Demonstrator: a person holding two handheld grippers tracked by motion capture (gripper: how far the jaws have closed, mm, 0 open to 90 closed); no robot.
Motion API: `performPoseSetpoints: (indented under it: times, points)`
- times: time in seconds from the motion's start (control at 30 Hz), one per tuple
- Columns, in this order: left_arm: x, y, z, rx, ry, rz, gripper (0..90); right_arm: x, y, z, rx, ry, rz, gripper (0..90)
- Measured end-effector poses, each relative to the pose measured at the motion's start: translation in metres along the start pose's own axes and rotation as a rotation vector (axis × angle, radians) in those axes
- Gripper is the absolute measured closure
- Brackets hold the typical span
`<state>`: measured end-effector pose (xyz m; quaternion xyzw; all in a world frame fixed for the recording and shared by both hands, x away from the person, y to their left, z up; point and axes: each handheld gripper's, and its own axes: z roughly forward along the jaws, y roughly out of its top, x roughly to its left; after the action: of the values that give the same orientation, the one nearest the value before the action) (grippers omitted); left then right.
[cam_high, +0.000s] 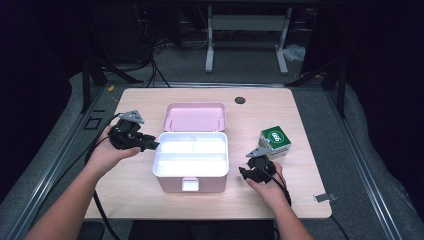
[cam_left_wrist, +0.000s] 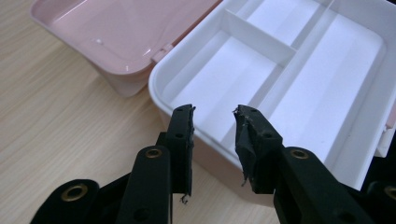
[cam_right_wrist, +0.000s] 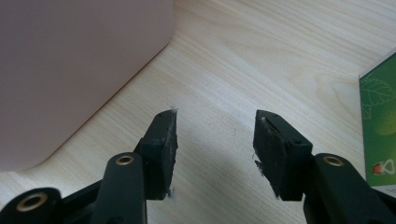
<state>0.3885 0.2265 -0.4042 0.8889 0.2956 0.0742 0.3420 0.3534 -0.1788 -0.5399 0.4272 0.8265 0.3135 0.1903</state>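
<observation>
A pink box (cam_high: 170, 183) stands open mid-table, its lid (cam_high: 195, 117) laid back and its white tray empty. My left gripper (cam_high: 150, 145) hovers at the box's left side. In the left gripper view its jaws (cam_left_wrist: 214, 112) are open above the white tray's near rim (cam_left_wrist: 161, 100), with nothing between them. A green and white carton (cam_high: 275, 141) sits right of the box. My right gripper (cam_high: 245, 172) is low between box and carton, open over bare wood (cam_right_wrist: 215, 116). In the right gripper view the pink wall (cam_right_wrist: 70, 70) lies to the left and the carton (cam_right_wrist: 378, 121) to the right.
A dark round grommet (cam_high: 240, 100) sits near the table's far edge. A small metal clip (cam_high: 324, 197) lies at the front right corner. Bare wood (cam_high: 130, 190) runs along the front of the table. Beyond the table are stands and cables on the floor.
</observation>
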Motion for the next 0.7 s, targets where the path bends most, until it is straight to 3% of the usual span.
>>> performPoseSetpoints:
  times: [0.17, 0.5, 0.7]
  points:
    - [-0.008, 0.012, 0.012, 0.017, -0.037, 0.028, 69.4, -0.001, 0.0, 0.0, -0.002, 0.001, 0.001, 49.0]
    - [-0.024, 0.026, 0.032, 0.032, -0.063, 0.065, 68.7, -0.001, 0.0, 0.0, -0.005, 0.011, 0.003, 49.1]
    - [-0.032, 0.034, 0.043, 0.069, -0.082, 0.103, 63.7, -0.001, 0.0, 0.0, -0.005, 0.01, 0.001, 49.0]
